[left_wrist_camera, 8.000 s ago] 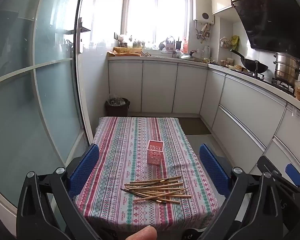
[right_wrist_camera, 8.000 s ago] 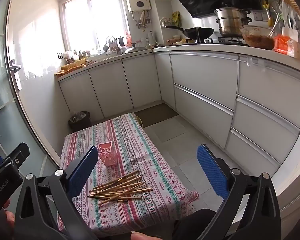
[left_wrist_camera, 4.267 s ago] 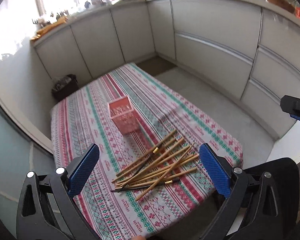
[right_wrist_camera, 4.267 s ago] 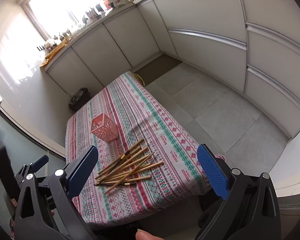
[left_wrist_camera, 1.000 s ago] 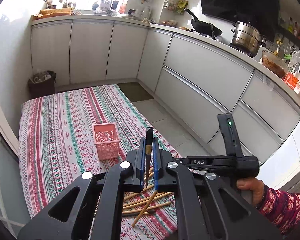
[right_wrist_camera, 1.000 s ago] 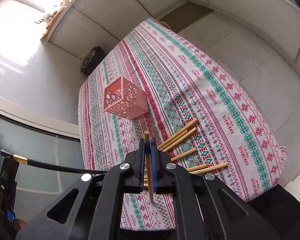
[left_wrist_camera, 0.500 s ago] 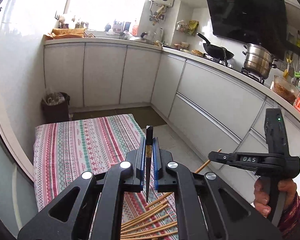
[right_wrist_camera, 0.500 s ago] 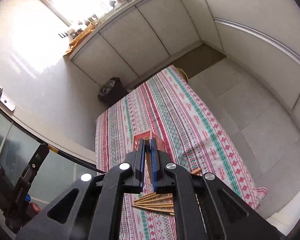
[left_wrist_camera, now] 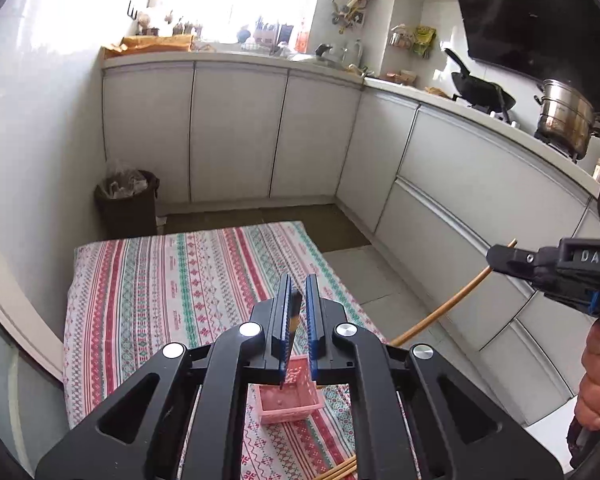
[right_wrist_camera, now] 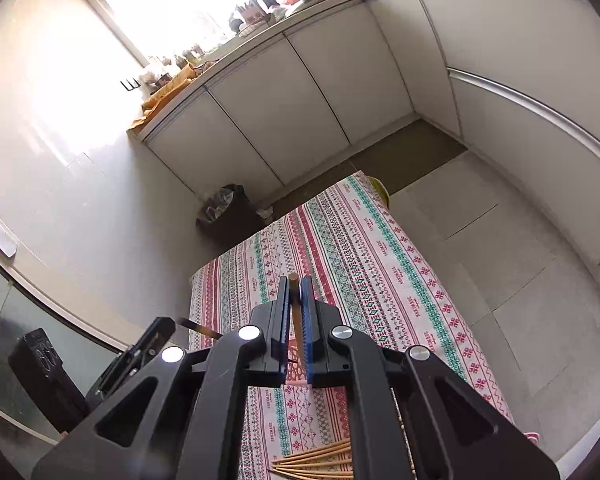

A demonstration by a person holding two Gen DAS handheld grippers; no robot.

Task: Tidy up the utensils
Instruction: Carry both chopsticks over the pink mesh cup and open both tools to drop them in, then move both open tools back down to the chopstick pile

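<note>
My left gripper (left_wrist_camera: 296, 292) is shut on a dark-tipped chopstick (left_wrist_camera: 295, 312), held upright above the pink basket (left_wrist_camera: 288, 400) on the striped tablecloth (left_wrist_camera: 172, 280); its lower tip hangs at the basket's mouth. My right gripper (right_wrist_camera: 295, 292) is shut on a wooden chopstick (right_wrist_camera: 296, 320), also upright over the cloth (right_wrist_camera: 360, 264). From the left wrist view the right gripper (left_wrist_camera: 500, 258) stands at the right with its chopstick (left_wrist_camera: 440, 312) slanting down toward the basket. Loose chopsticks (right_wrist_camera: 316, 460) lie near the table's front edge.
White kitchen cabinets (left_wrist_camera: 236, 132) run along the back and right. A dark bin (left_wrist_camera: 128, 200) stands beyond the table's far left corner. A wok (left_wrist_camera: 480, 92) and a steel pot (left_wrist_camera: 564, 116) sit on the counter at right. Tiled floor (right_wrist_camera: 520, 280) lies right of the table.
Both grippers closed on a chopstick from the pile and lifted it. In the last half second the left gripper tilted down so the basket came under its chopstick.
</note>
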